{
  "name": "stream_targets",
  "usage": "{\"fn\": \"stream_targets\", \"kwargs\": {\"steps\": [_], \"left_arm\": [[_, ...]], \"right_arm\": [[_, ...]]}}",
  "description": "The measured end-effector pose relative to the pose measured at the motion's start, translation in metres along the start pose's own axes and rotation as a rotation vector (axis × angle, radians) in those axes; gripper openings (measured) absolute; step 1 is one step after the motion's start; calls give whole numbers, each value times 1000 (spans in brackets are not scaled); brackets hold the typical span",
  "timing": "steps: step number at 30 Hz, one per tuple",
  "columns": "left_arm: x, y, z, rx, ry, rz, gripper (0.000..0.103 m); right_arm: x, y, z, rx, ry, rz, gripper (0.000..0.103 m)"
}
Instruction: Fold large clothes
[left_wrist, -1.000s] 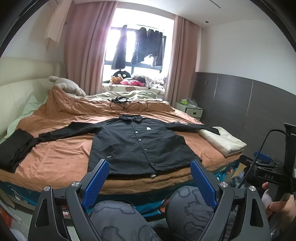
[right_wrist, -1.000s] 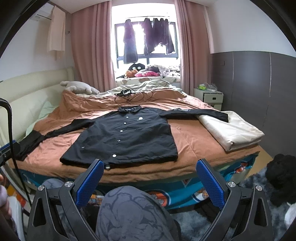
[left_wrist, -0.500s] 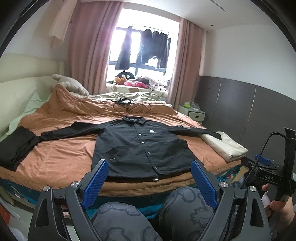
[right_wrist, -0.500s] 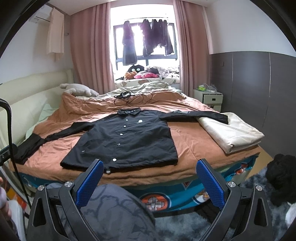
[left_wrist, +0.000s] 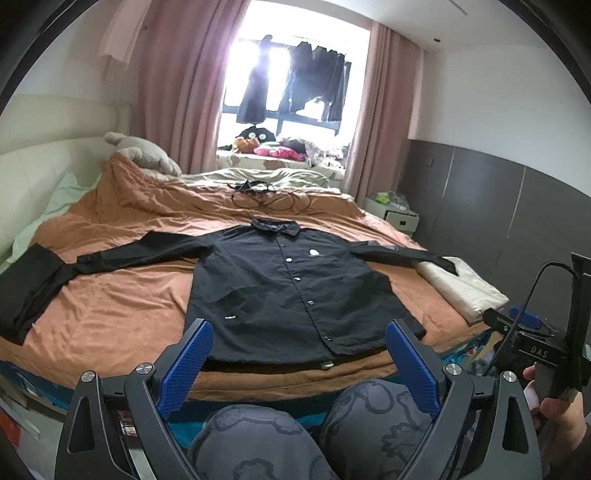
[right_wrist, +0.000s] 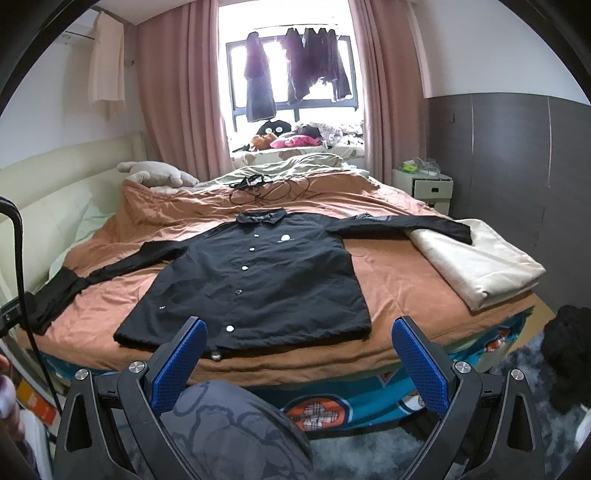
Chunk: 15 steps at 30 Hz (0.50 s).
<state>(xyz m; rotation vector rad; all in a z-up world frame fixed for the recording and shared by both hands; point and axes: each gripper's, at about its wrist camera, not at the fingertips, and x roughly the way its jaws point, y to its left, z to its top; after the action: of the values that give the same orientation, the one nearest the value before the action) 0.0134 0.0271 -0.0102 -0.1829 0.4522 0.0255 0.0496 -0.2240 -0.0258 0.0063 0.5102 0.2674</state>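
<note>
A black button-up jacket (left_wrist: 291, 291) (right_wrist: 255, 280) lies flat on the orange bed cover (left_wrist: 118, 306), front up, collar toward the window and both sleeves spread wide. Its left sleeve ends near a dark folded cloth (left_wrist: 26, 291); its right sleeve rests on a cream folded blanket (left_wrist: 465, 288) (right_wrist: 480, 262). My left gripper (left_wrist: 297, 354) is open with nothing between its blue pads, held short of the jacket's hem. My right gripper (right_wrist: 295, 354) is open too and holds nothing, also short of the bed's near edge.
A person's knees in grey patterned trousers (left_wrist: 314, 432) (right_wrist: 229, 432) sit below the grippers. Black cables (left_wrist: 266, 195) lie beyond the collar, a plush toy (left_wrist: 144, 151) by the headboard. A white nightstand (right_wrist: 424, 184) stands right; a dark heap (right_wrist: 569, 347) lies on the rug.
Both views have risen and tilted slightly, showing the bed from a little higher. The knees have shifted lower in view. The jacket has not moved, and both grippers stay open.
</note>
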Motion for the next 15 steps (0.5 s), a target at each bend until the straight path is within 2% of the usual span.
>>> {"fn": "stream_targets", "kwargs": {"steps": [9, 15], "left_arm": [[28, 25, 18, -36, 13, 75, 95], [47, 49, 33, -61, 22, 144, 95]], "right_arm": [[50, 20, 20, -5, 20, 61, 101], [92, 43, 40, -20, 31, 140, 101]]}}
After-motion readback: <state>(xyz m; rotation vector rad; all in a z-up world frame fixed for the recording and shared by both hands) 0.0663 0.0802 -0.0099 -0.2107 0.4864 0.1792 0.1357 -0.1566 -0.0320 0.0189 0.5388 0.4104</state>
